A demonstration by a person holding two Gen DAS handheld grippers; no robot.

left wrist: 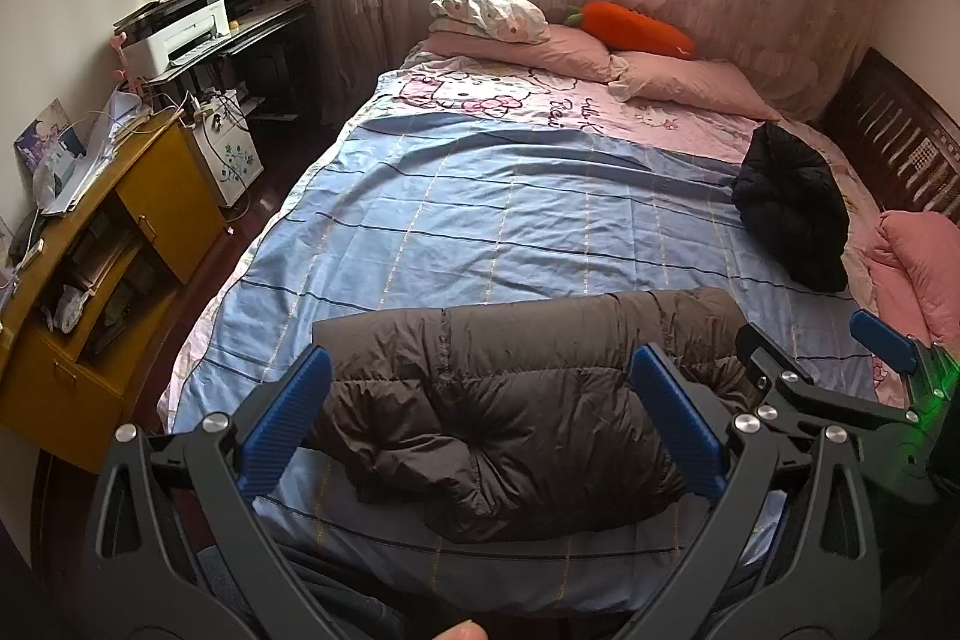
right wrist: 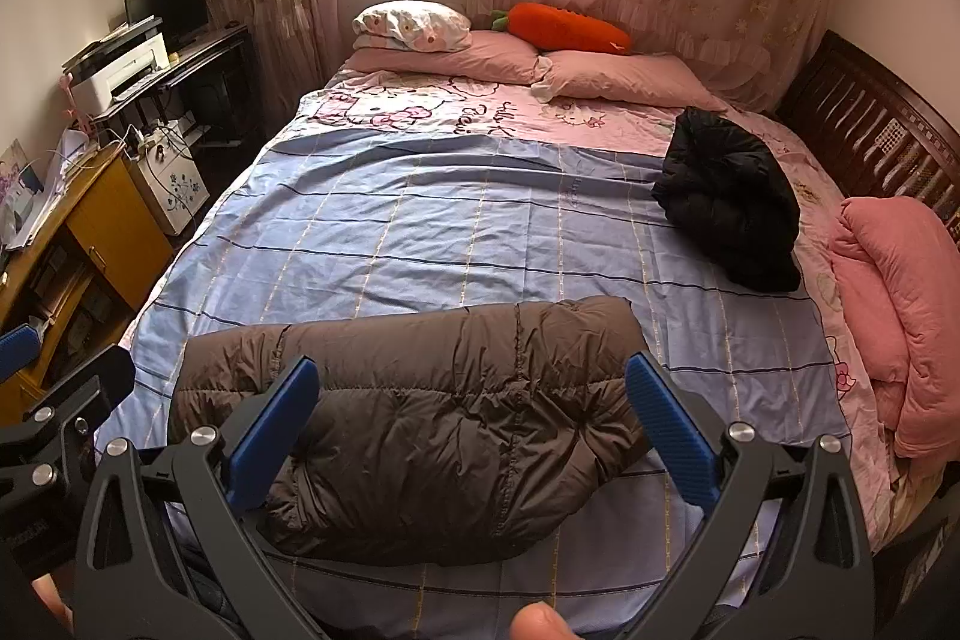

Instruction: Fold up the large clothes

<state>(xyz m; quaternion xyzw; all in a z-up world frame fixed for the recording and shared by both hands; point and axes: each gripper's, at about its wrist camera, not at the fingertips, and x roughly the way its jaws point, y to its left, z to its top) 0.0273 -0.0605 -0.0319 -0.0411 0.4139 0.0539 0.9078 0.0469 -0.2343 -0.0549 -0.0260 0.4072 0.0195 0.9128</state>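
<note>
A brown puffer jacket (left wrist: 510, 400) lies folded into a compact rectangle near the front edge of the bed; it also shows in the right wrist view (right wrist: 432, 412). My left gripper (left wrist: 480, 376) is open and empty, held above the jacket. My right gripper (right wrist: 474, 388) is open and empty too, above the jacket's right half; it shows at the right edge of the left wrist view (left wrist: 810, 340). A black jacket (left wrist: 792, 202) lies bunched at the bed's right side, also seen in the right wrist view (right wrist: 732, 202).
A blue checked sheet (left wrist: 480, 220) covers the bed. Pink pillows (left wrist: 570, 46) and an orange carrot plush (left wrist: 636, 28) lie at the head. A folded pink quilt (right wrist: 894, 316) sits at the right edge. A yellow cabinet (left wrist: 90, 268) and desk with printer (left wrist: 174, 34) stand left.
</note>
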